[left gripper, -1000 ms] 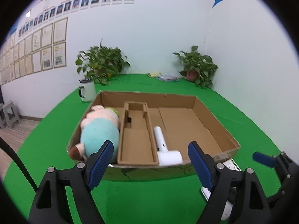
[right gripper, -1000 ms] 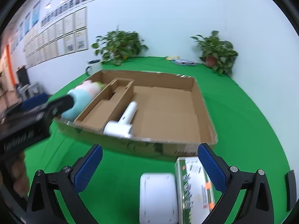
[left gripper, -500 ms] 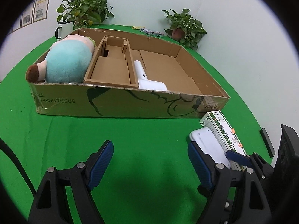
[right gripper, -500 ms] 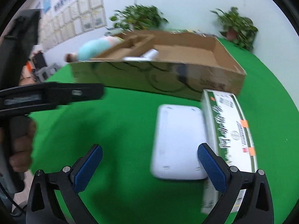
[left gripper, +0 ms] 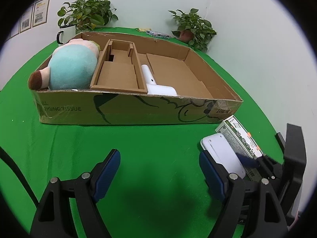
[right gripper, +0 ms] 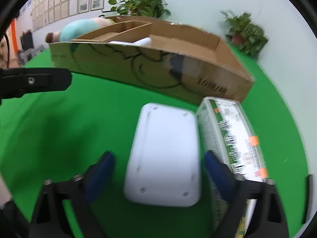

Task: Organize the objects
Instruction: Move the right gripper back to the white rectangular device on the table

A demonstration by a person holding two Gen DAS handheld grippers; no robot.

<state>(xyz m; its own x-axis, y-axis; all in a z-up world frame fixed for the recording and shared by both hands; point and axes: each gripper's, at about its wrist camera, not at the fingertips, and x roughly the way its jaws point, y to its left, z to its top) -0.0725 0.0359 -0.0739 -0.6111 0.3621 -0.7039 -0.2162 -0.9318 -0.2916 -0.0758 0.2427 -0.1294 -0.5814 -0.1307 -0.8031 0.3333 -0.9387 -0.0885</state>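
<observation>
A shallow cardboard box on the green table holds a light-blue plush toy, a cardboard insert and a white hair dryer. In front of its right corner lie a flat white device and a green-and-white carton, side by side. My right gripper is open, low over the white device, with its jaws on either side of the device's near end. My left gripper is open and empty over bare green cloth, left of the white device.
Two potted plants and a white mug stand behind the box. A small dark item lies at the table's right edge. The white wall is close on the right.
Both grippers have pulled back from over the box and come down in front of it. The right gripper has closed in on the white device, which now lies between its open jaws.
</observation>
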